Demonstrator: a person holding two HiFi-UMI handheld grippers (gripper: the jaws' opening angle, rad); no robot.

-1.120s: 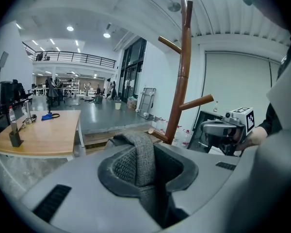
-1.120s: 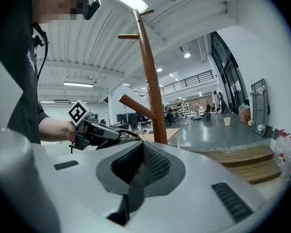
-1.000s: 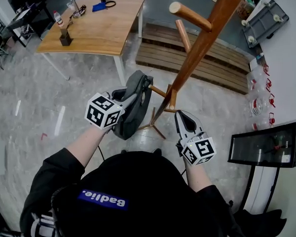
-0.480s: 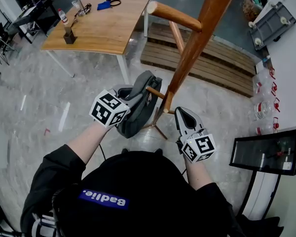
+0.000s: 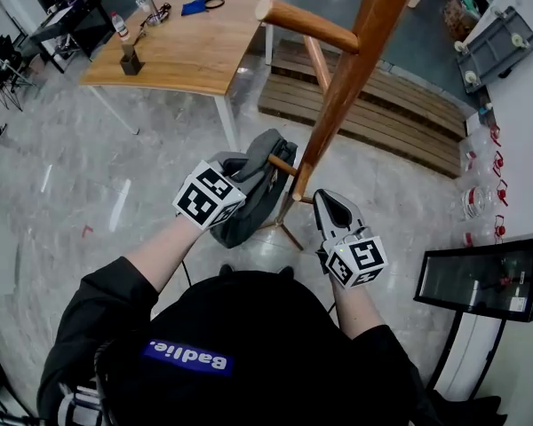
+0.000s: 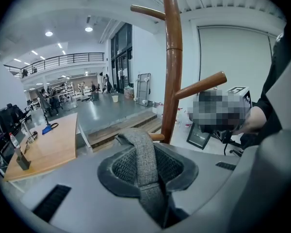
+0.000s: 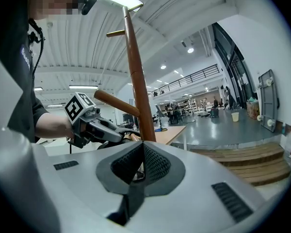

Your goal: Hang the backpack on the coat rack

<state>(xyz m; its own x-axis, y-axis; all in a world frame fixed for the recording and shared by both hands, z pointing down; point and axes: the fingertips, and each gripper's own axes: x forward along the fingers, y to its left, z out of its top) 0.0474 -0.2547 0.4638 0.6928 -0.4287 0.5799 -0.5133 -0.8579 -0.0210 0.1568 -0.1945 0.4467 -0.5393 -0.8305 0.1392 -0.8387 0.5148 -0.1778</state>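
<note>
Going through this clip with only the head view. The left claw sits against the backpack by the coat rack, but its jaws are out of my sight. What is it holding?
Observer: In the left gripper view the left claw is shut on a grey strap of the backpack, which runs up between its jaws.
Operator: And the right claw, does it carry anything?
Observer: No; its own view shows its jaws together with nothing between them.
Operator: Is the strap over the lower peg?
Observer: I cannot tell; from the left gripper view the peg's tip shows just behind the strap.
</note>
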